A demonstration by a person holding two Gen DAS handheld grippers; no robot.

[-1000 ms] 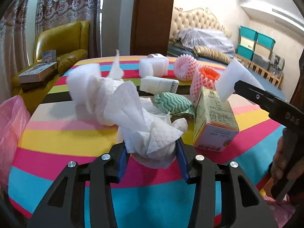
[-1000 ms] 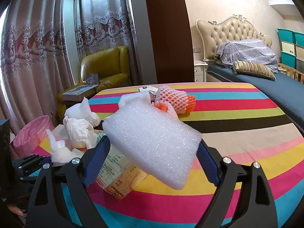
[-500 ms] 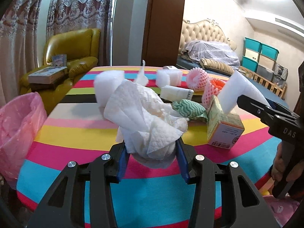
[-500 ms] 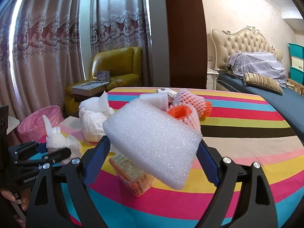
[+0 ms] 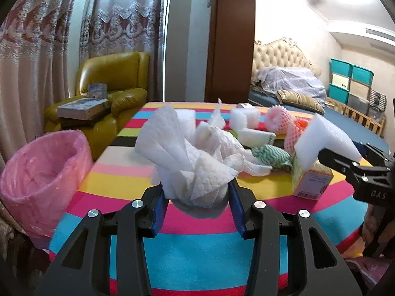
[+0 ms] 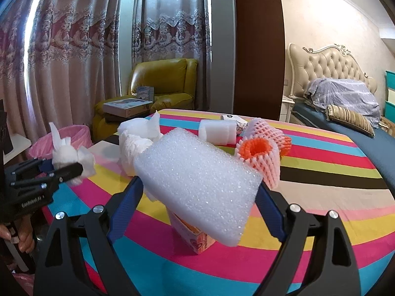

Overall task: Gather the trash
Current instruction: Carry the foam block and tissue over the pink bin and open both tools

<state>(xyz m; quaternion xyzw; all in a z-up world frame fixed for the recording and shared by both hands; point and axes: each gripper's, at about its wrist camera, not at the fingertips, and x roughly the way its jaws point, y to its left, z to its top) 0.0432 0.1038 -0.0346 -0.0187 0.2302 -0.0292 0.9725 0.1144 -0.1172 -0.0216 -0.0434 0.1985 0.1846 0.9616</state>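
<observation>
Your left gripper (image 5: 196, 206), clamped on crumpled paper towel (image 5: 192, 162), has swung left so the pink-lined bin (image 5: 42, 167) beside the striped table (image 5: 197, 259) has come into view, while your right gripper (image 6: 197, 202) grips a foam block (image 6: 197, 185) across wide-set jaws, both ready for dropping.
</observation>
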